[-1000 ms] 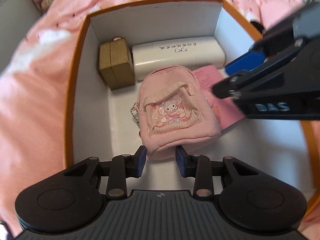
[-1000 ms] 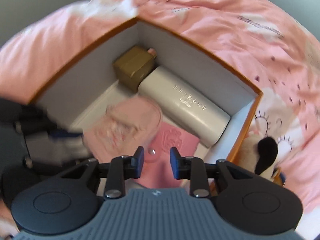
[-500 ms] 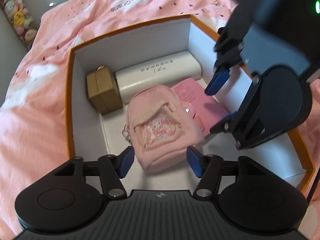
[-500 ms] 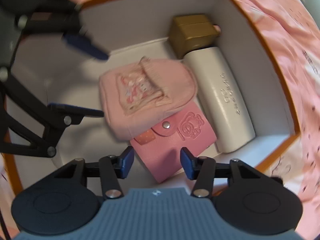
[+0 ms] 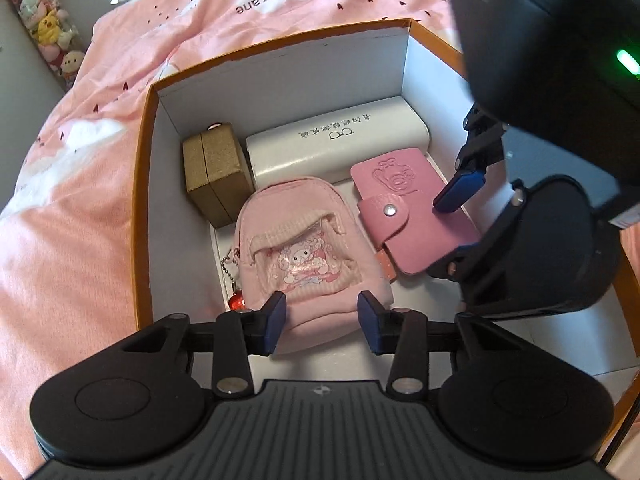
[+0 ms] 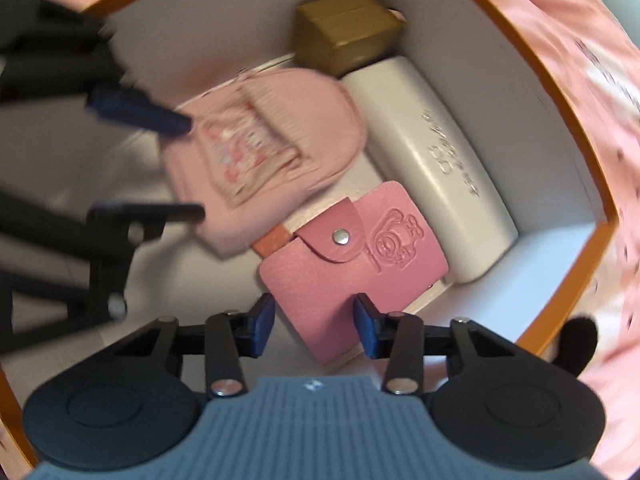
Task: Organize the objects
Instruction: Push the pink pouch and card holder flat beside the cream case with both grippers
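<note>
An orange-rimmed white box (image 5: 280, 80) lies on a pink bed. Inside lie a gold box (image 5: 216, 172), a white case (image 5: 336, 148), a small pink backpack (image 5: 308, 248) and a pink card wallet (image 5: 408, 208). My left gripper (image 5: 322, 322) is open, its fingertips either side of the backpack's near end. My right gripper (image 6: 314, 326) is open over the near edge of the wallet (image 6: 352, 256); it also shows in the left wrist view (image 5: 452, 232) above the wallet. The backpack (image 6: 264, 144) looks blurred in the right wrist view.
Pink bedding (image 5: 80, 200) surrounds the box. Plush toys (image 5: 52, 36) sit on a shelf at the far left. A black and white plush (image 6: 576, 344) lies outside the box's right wall. The box floor near me is bare white (image 5: 540, 344).
Both grippers opened wider. The left gripper pulled back and up from the backpack. The right gripper swung round over the box and now hangs above the wallet, which lies uncovered beside the backpack.
</note>
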`<state>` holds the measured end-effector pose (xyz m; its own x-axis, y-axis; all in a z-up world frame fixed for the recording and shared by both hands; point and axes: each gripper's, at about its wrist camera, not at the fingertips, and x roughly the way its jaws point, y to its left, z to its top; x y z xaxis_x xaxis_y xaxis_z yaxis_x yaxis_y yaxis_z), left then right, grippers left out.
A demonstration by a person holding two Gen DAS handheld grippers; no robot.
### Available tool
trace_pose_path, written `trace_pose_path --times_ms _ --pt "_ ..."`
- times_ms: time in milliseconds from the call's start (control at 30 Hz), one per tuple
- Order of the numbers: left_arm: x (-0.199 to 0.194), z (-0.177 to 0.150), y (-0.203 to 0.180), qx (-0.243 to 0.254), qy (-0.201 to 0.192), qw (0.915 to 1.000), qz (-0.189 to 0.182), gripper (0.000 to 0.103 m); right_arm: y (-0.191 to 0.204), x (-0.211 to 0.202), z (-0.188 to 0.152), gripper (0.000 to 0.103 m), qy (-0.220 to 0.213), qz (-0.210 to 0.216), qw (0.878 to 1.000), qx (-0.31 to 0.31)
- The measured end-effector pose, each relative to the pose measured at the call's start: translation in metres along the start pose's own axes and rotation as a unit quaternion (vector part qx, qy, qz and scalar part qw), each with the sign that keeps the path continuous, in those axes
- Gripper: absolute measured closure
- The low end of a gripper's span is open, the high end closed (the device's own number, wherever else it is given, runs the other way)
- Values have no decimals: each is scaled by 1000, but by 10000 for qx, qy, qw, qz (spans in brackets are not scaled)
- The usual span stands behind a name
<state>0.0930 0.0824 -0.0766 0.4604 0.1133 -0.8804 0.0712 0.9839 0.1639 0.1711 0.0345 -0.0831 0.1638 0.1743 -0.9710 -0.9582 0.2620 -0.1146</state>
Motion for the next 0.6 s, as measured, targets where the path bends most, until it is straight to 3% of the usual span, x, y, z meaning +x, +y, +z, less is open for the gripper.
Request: trace_pose_path --times_ms 133,267,333,433,600 --pt "-5 -3 2 61 -92 9998 -149 50 -6 1 1 58 -3 1 9997 260" --pt "-10 -7 -3 329 -113 9993 -113 39 -3 -3 -4 57 -54 -84 9998 -161" --pt "-11 -7 -4 355 -143 9992 -62 39 -5 -10 -8 57 -173 -54 9996 -207" --pt "-14 -7 -3 311 -136 9994 -79 39 -14 -25 -12 57 -425 216 9988 121" --pt "-8 -9 -12 640 35 9976 242 39 -33 -36 -16 61 -745 680 9882 1156"
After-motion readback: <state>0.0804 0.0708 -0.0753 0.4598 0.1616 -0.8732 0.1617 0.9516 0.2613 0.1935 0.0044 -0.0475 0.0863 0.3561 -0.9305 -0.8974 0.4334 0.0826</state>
